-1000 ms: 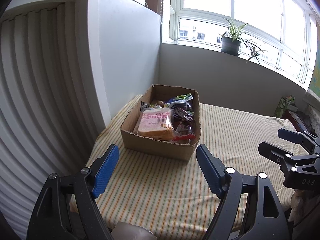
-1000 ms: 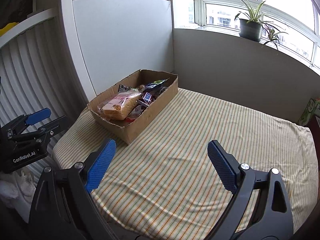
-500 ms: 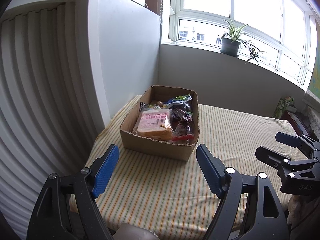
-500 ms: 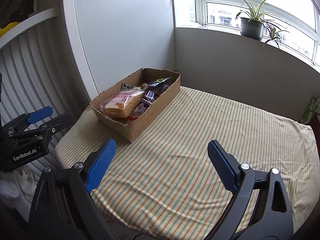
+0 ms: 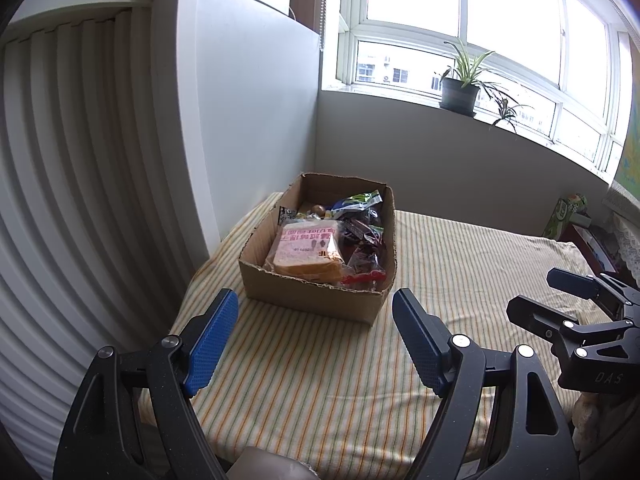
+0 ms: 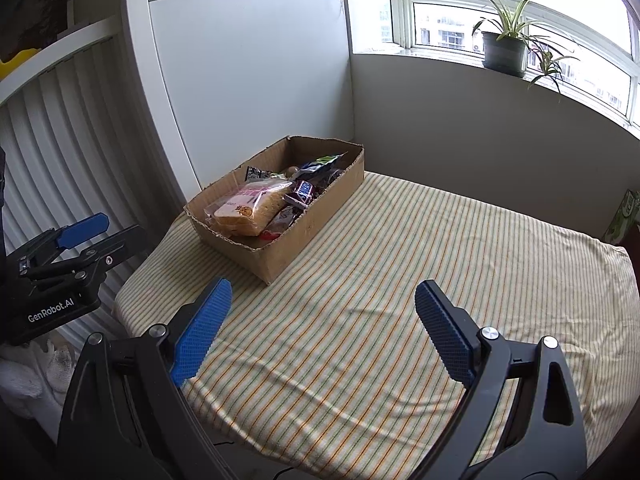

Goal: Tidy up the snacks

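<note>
"GenRobot.AI": white letters on the black body of the left gripper [image 6: 82, 236], seen in the right wrist view | "DAS": faint letters on the black body of the right gripper [image 5: 562, 300], seen in the left wrist view | bread bag [image 5: 307, 246] in the cardboard box [image 5: 312, 300]: pink label with characters, too small to read

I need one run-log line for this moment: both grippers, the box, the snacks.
left gripper: open, empty | right gripper: open, empty | cardboard box: on striped cloth | bread pack: in box, with other snacks

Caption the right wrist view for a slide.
Open right hand-held gripper above striped tablecloth, facing cardboard box of snacks.
</note>
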A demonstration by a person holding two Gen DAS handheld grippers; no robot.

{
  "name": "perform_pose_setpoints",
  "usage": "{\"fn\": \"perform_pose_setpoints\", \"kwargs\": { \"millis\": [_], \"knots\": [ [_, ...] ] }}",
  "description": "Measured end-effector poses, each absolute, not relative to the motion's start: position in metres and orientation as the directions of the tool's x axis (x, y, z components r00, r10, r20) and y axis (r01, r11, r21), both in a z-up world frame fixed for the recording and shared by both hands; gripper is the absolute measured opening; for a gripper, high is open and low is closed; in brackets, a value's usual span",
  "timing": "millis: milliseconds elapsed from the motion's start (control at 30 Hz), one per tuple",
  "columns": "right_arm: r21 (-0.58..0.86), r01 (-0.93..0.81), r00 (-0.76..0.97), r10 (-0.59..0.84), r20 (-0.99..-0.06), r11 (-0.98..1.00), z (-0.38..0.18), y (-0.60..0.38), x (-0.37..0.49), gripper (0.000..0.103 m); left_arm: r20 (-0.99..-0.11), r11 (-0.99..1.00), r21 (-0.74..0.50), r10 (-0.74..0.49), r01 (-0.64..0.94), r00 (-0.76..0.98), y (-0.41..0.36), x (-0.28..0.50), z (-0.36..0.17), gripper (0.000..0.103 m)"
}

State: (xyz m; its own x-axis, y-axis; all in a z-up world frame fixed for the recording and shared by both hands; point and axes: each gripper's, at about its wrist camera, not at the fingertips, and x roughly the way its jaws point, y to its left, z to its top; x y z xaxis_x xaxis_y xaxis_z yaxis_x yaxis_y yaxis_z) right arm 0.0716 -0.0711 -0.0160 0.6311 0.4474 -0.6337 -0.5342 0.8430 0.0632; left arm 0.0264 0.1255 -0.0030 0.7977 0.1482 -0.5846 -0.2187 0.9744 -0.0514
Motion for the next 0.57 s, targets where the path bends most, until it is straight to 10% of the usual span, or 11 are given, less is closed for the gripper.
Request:
{"fn": "perform_pose_setpoints", "kwargs": {
  "millis": [567],
  "knots": [
    [0.073, -0.524, 0.626, 0.442, -0.643, 0.849, -0.02, -0.0696, 0.0707, 0.095, -0.581, 0.976, -0.044, 0.148, -0.212, 0.801, 0.1228, 0.0267, -0.004, 0.08]
  ]
}}
